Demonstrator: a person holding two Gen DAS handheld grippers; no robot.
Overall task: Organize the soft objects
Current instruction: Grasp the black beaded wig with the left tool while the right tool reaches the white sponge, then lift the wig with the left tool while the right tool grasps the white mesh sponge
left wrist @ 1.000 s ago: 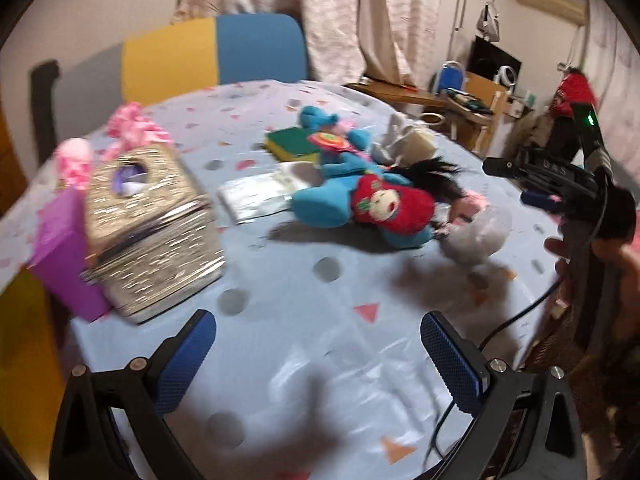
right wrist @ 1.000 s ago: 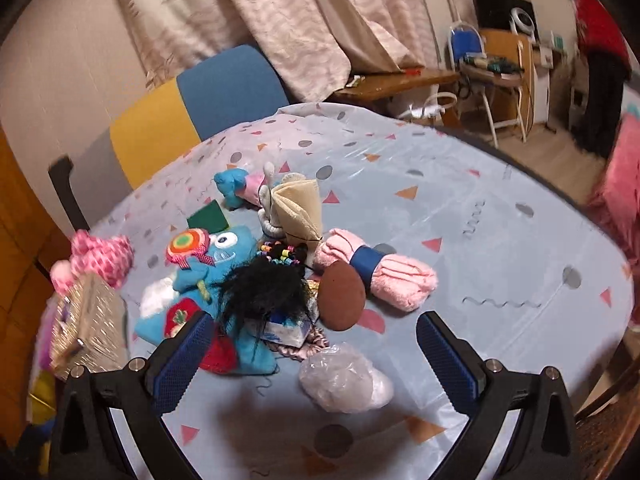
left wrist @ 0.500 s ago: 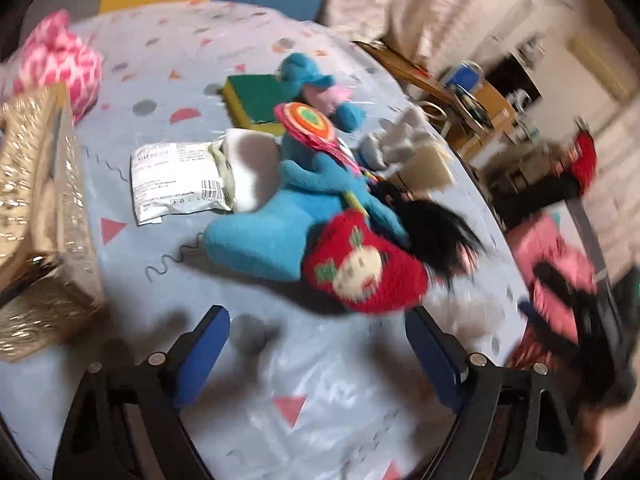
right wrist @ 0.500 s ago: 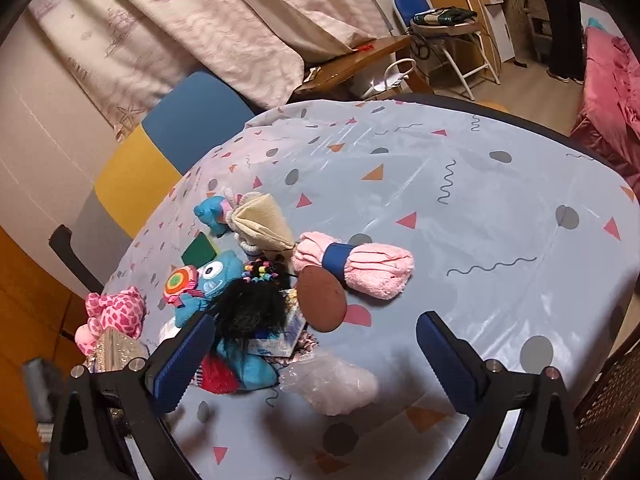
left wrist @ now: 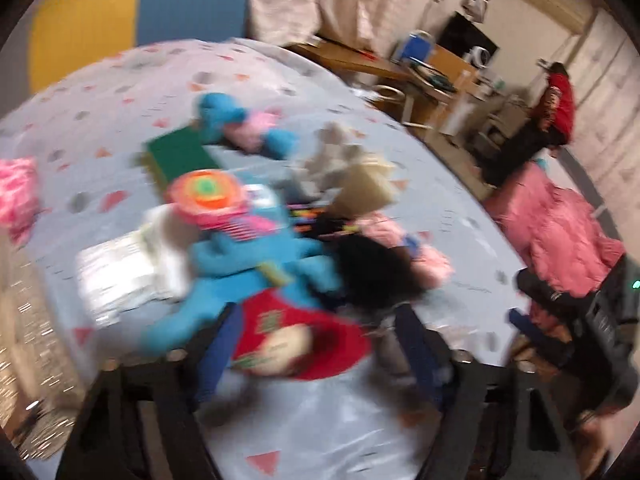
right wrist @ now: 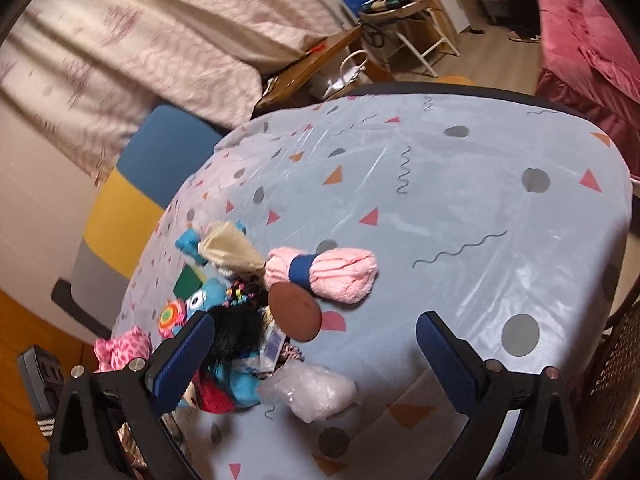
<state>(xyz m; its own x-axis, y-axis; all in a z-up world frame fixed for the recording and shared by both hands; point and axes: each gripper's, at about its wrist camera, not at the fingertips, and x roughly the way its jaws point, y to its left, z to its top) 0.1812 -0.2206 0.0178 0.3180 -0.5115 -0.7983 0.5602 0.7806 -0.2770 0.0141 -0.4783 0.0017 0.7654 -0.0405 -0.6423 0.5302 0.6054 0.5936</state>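
A heap of soft toys lies on the round table. In the blurred left wrist view my left gripper (left wrist: 316, 340) is open, its jaws on either side of a red plush (left wrist: 304, 344) lying against a blue plush monster (left wrist: 244, 264). A black wig (left wrist: 372, 268) lies just behind. My right gripper (right wrist: 312, 352) is open and empty, raised over the table. A pink rolled towel (right wrist: 332, 272), a brown disc (right wrist: 294, 312), a clear plastic bag (right wrist: 312, 390) and the blue plush (right wrist: 208, 294) show there.
A gold box (left wrist: 24, 352) stands at the left, with a pink leopard plush (left wrist: 16, 196) behind it. A green sponge (left wrist: 180, 156) and a white packet (left wrist: 120, 272) lie nearby. A blue and yellow chair (right wrist: 136, 196) stands behind the table (right wrist: 460, 208). A pink bed (right wrist: 592, 40) is to the right.
My left gripper has moved forward and down to the red plush, which now lies between its jaws. My right gripper has risen and tilted, looking down on the table.
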